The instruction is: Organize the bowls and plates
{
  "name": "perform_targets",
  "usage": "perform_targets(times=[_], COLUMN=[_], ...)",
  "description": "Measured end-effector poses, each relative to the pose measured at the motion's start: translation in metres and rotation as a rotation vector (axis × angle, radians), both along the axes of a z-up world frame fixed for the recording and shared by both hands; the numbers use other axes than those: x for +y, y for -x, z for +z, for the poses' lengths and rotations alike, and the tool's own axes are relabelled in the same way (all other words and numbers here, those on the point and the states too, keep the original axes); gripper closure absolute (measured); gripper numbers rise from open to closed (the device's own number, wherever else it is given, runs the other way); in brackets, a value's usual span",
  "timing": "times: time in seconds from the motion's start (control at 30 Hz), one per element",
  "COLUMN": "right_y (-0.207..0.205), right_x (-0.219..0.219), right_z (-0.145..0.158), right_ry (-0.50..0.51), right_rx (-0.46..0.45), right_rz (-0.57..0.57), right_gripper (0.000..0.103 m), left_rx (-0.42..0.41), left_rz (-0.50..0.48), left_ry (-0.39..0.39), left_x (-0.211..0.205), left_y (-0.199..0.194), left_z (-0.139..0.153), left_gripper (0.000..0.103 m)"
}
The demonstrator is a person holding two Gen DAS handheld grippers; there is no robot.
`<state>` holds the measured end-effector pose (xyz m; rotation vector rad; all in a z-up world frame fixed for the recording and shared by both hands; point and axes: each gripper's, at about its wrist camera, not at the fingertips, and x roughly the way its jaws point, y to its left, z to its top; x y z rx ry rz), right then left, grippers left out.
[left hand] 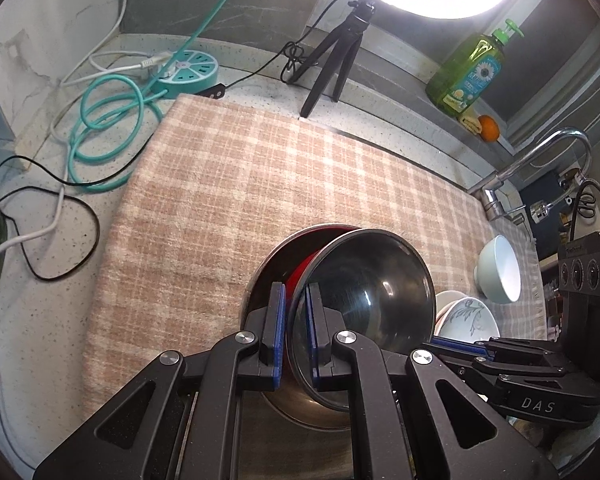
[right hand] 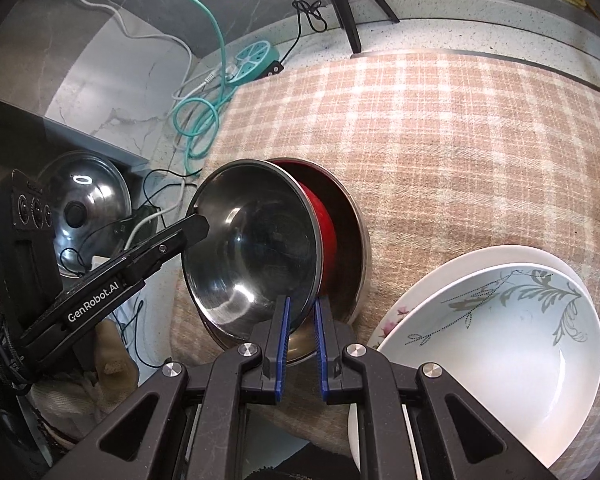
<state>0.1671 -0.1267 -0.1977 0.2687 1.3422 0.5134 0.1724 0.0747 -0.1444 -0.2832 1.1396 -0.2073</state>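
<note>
While tilted over a steel pan (left hand: 260,280), red bowl (left hand: 364,300) is clamped by L tongs (left hand: 296,320) & R tongs (right hand: 302,320).

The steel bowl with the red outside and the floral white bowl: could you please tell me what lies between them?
Only bare plaid cloth separates the steel bowl from the floral white bowl, as the right wrist view shows.

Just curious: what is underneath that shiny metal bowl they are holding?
Under the tilted metal bowl sits a wider metal dish on the checked cloth. The bowl's red outside shows above it. The dish's floor is mostly covered.
</note>
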Motion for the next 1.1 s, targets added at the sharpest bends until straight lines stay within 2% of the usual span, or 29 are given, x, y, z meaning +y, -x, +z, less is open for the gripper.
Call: perform_targets(times=[1.1], right_y=[-0.015], right_x=[0.023], right_z=[-0.015], right_ry=[0.086], right_rx=[0.027], right_rz=[0.061], right_gripper=[0.090], left_rx=[0.052], left_rz=[-0.031], left_ry=[-0.084], left_x=[-0.008], left_y=[-0.003], left_z=[-0.015], left_gripper=[0.095])
